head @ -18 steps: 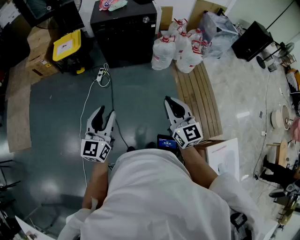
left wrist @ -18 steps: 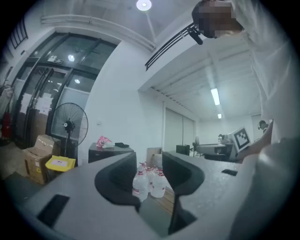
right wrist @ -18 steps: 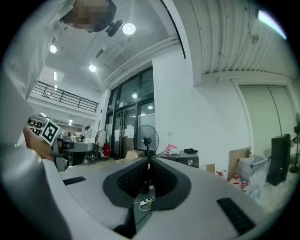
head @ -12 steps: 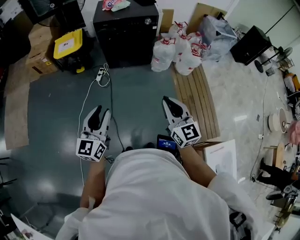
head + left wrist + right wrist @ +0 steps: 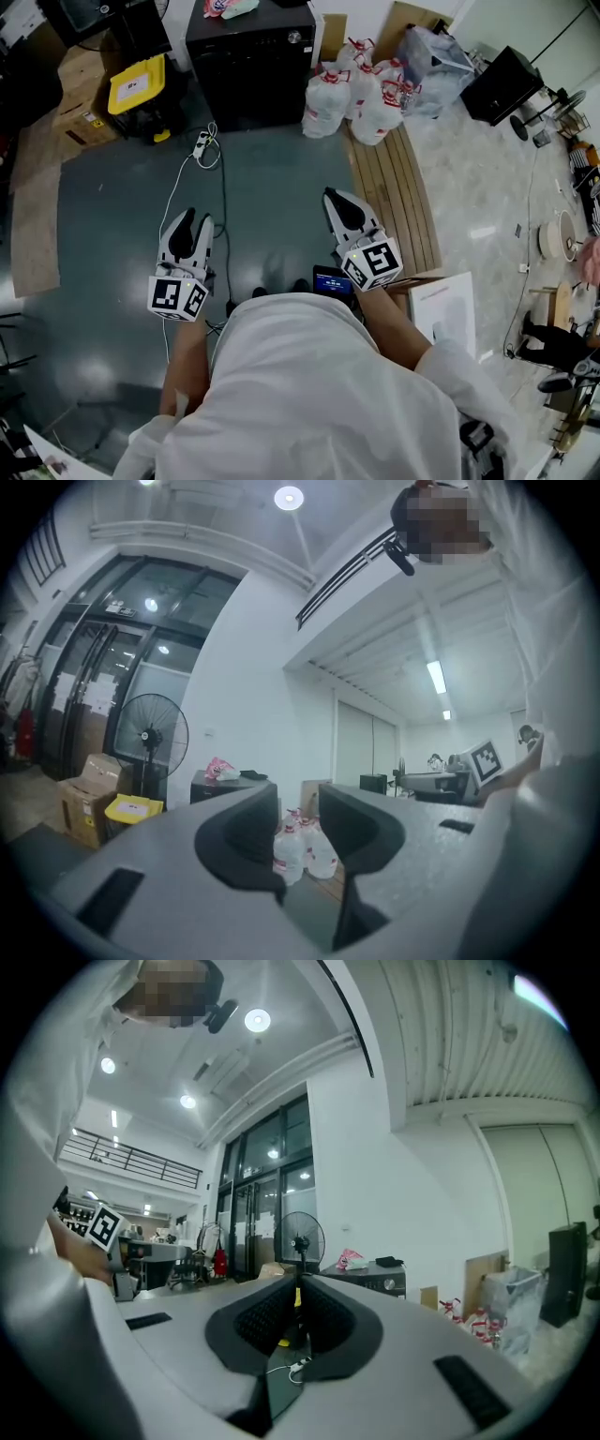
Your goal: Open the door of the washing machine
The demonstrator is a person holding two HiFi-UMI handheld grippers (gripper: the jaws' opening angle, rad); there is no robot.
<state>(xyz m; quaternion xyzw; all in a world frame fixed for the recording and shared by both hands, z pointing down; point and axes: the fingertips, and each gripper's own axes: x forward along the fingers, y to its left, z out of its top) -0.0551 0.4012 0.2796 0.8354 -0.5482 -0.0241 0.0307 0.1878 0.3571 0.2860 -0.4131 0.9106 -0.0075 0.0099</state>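
- Looking steeply down past a person's white coat onto a dark grey floor.
- At the left, held level above the floor: left tongs, parted by a clear gap and gripping nothing, with only far-off water bottles seen through that gap.
- At the right, also level: right tongs, closed to a thin slit, holding nothing.
- Straight ahead by the far wall, well apart from both tongs: black washing machine, with a round knob near its top right corner and small items lying on top.
- Just right of the machine: the cluster of water bottles, next to a strip of wooden slats.
- Left of the machine: a yellow-lidded box.
- In front of the machine: a white power strip, cable trailing across the floor.
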